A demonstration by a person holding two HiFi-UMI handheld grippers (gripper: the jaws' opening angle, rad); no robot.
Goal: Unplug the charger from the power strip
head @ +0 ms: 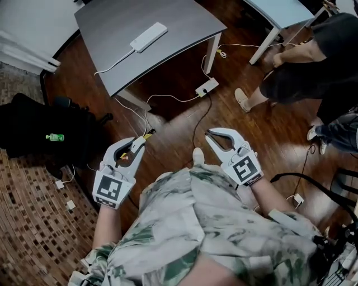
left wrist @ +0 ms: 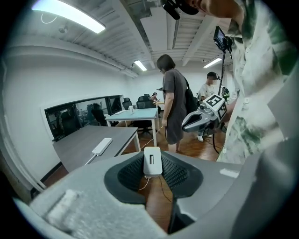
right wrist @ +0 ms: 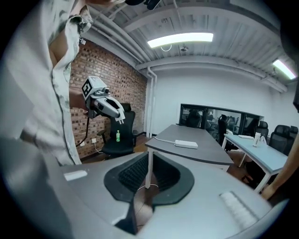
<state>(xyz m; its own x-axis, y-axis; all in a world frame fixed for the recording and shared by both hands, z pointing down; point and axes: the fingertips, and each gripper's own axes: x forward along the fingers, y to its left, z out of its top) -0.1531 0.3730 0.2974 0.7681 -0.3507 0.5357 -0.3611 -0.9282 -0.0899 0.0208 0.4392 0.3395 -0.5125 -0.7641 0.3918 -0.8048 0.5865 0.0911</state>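
My left gripper [head: 136, 145] is shut on a white charger block [left wrist: 152, 161], which stands upright between the ribbed pads; a thin white cable hangs below it. The charger [right wrist: 120, 116] also shows at the left gripper's tips in the right gripper view. A white power strip [head: 148, 37] lies on the grey table [head: 184, 25], well ahead of both grippers, with its cord running off the left edge. My right gripper [head: 219, 135] stands open with nothing between its jaws, held in front of my body beside the left one.
A second white power strip [head: 207, 87] lies on the wood floor by the table leg, with cables [head: 168, 99] trailing from it. A person [head: 305, 67] stands at the right near a light blue table [head: 279, 11]. A black chair [head: 33, 128] with a green bottle [head: 55, 137] stands at the left.
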